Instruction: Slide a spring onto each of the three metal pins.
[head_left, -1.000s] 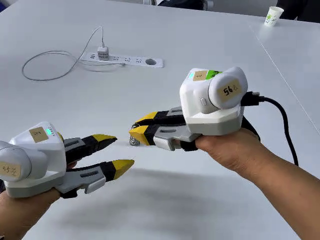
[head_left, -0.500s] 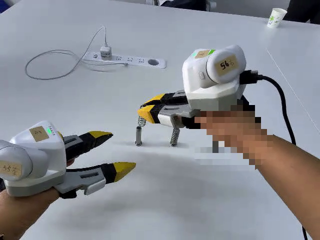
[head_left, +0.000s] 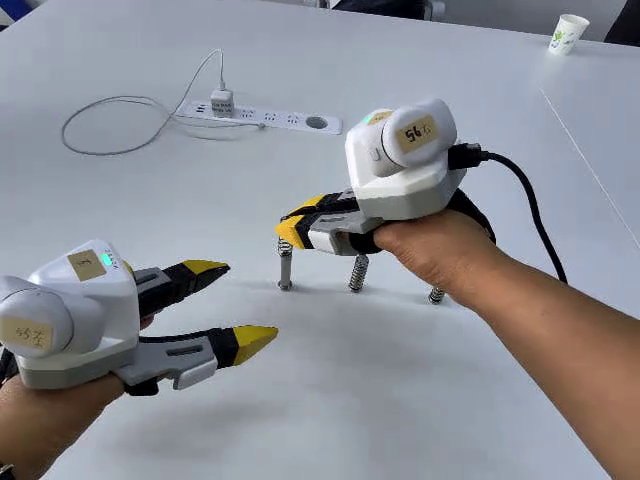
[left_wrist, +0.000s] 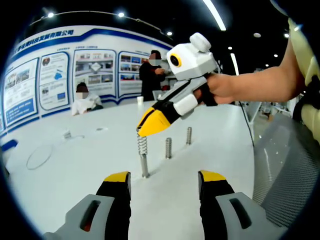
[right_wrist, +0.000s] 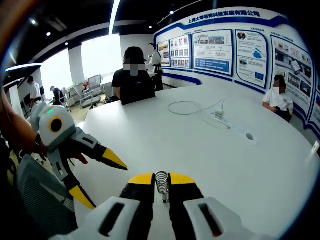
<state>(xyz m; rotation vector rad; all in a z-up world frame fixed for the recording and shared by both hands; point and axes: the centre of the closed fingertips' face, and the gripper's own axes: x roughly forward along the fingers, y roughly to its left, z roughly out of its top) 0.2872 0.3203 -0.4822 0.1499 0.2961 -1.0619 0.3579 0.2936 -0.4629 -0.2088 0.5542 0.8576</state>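
Three metal pins stand in a row on the white table. My right gripper (head_left: 290, 232) is shut on a spring (head_left: 284, 247) whose lower end sits over the top of the left pin (head_left: 286, 275); the shaft below is bare. In the right gripper view the spring (right_wrist: 161, 182) stands upright between the yellow tips. The middle pin (head_left: 358, 272) and the right pin (head_left: 436, 295) each carry a spring. My left gripper (head_left: 235, 303) is open and holds nothing, a short way in front of the left pin (left_wrist: 144, 165).
A power strip (head_left: 262, 118) with a charger and a looped white cable (head_left: 110, 120) lies at the back left. A paper cup (head_left: 570, 33) stands at the far right. A black cable (head_left: 530, 210) trails from the right gripper. People sit beyond the table.
My right gripper rose from the table with the spring and brought it over the left pin, where its lower end now sits on the tip. The left gripper has stayed open and still.
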